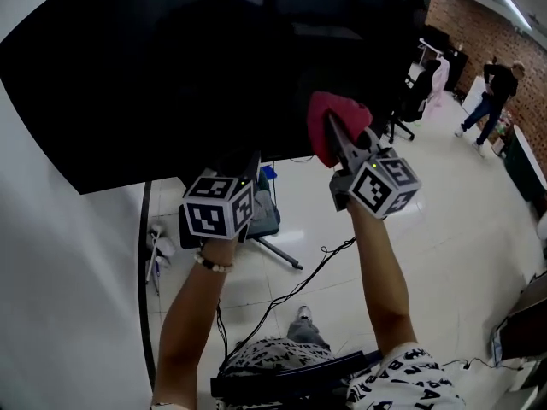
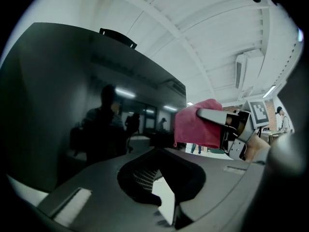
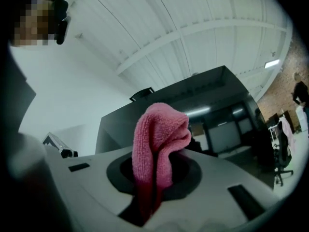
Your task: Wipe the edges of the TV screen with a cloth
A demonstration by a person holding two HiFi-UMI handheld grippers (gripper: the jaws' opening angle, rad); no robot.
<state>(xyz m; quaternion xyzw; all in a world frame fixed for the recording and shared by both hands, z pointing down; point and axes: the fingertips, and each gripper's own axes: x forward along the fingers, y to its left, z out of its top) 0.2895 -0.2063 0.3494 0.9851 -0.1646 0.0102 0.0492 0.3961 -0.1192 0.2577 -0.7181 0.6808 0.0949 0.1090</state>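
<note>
Right gripper view shows the right tongs (image 3: 153,180) clamped on a bunched pink cloth (image 3: 159,139) — raised beside the TV screen (image 3: 217,98), likely ready for its lower edge. Left tongs (image 2: 159,187) look closed and empty.

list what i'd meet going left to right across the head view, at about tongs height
white wall → left tongs → right tongs shut on the pink cloth → office chair → person standing by the brick wall
</note>
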